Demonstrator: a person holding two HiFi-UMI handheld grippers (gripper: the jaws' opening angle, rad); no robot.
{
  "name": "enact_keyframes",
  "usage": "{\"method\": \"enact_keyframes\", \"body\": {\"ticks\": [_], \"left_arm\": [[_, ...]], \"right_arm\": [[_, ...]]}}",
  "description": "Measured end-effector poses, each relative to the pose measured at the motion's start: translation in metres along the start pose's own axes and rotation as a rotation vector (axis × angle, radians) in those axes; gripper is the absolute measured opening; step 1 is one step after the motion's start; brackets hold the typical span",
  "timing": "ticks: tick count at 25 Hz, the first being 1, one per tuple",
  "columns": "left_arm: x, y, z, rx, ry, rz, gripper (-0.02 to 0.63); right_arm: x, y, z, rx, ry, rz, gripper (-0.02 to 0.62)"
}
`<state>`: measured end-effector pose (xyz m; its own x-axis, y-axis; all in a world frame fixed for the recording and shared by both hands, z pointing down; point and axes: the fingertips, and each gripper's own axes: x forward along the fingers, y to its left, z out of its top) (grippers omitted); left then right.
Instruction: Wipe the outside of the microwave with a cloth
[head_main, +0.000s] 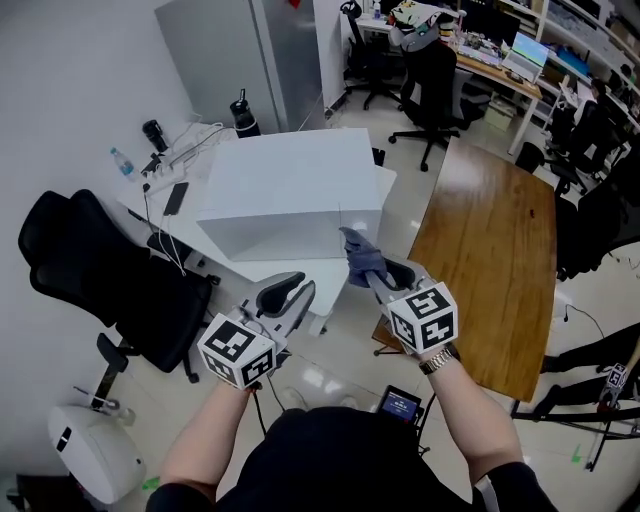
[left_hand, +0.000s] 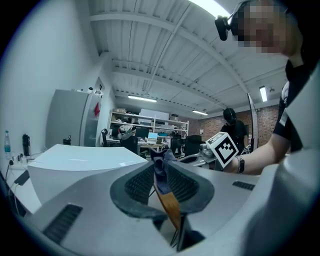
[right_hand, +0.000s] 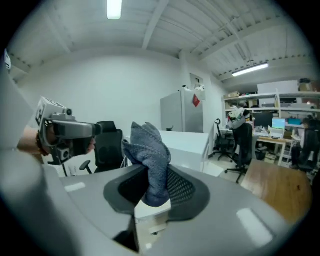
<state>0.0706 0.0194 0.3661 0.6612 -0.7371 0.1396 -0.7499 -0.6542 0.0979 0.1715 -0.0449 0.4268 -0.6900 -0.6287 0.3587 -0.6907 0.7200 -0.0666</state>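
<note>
Right gripper (head_main: 373, 276) clamped the bunched cloth (head_main: 362, 254), which looked soft and light. Microwave (head_main: 290, 185) stood at 12 o'clock. Left gripper (head_main: 290, 293) was slightly apart, empty.

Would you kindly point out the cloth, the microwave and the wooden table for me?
cloth (right_hand: 148, 152): right gripper view, on the bunched grey fabric.
microwave (head_main: 290, 180): head view, on its white top face.
wooden table (head_main: 490, 250): head view, on the bare middle of its top.

I see the white table (head_main: 275, 268) carrying the white microwave (head_main: 290, 185) across its middle. Left of the microwave lie a dark phone (head_main: 176, 198) and a power strip (head_main: 165, 172) with cables. A small water bottle (head_main: 121, 162) stands far left.
</note>
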Motion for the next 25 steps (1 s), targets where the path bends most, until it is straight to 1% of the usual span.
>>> {"method": "enact_keyframes", "body": {"ticks": [4, 8, 11, 14, 15, 17, 19, 22, 25], "left_arm": [[0.001, -0.015, 0.0, -0.003, 0.009, -0.081, 0.177], [-0.006, -0.021, 0.0, -0.022, -0.003, -0.129, 0.232], [-0.017, -0.027, 0.002, -0.059, -0.022, -0.181, 0.255], [-0.029, -0.035, 0.003, -0.107, -0.024, -0.256, 0.253], [-0.032, -0.036, 0.002, -0.116, -0.022, -0.273, 0.242], [-0.039, -0.037, 0.001, -0.122, -0.022, -0.286, 0.201], [-0.043, -0.037, 0.001, -0.117, -0.023, -0.279, 0.161], [-0.049, -0.032, -0.002, -0.082, -0.004, -0.231, 0.107], [-0.054, -0.023, -0.005, -0.057, 0.0, -0.164, 0.084]], "right_arm": [[-0.011, 0.047, 0.029, -0.053, -0.069, 0.185, 0.101], [-0.023, 0.086, 0.046, -0.1, -0.106, 0.361, 0.101], [-0.03, 0.11, 0.048, -0.129, -0.116, 0.487, 0.101], [-0.035, 0.129, 0.047, -0.155, -0.109, 0.594, 0.101], [-0.035, 0.134, 0.047, -0.165, -0.103, 0.621, 0.101], [-0.034, 0.142, 0.047, -0.188, -0.093, 0.653, 0.103], [-0.033, 0.146, 0.048, -0.21, -0.084, 0.664, 0.103], [-0.027, 0.151, 0.048, -0.239, -0.069, 0.648, 0.108], [-0.019, 0.154, 0.048, -0.253, -0.068, 0.613, 0.122]]}}
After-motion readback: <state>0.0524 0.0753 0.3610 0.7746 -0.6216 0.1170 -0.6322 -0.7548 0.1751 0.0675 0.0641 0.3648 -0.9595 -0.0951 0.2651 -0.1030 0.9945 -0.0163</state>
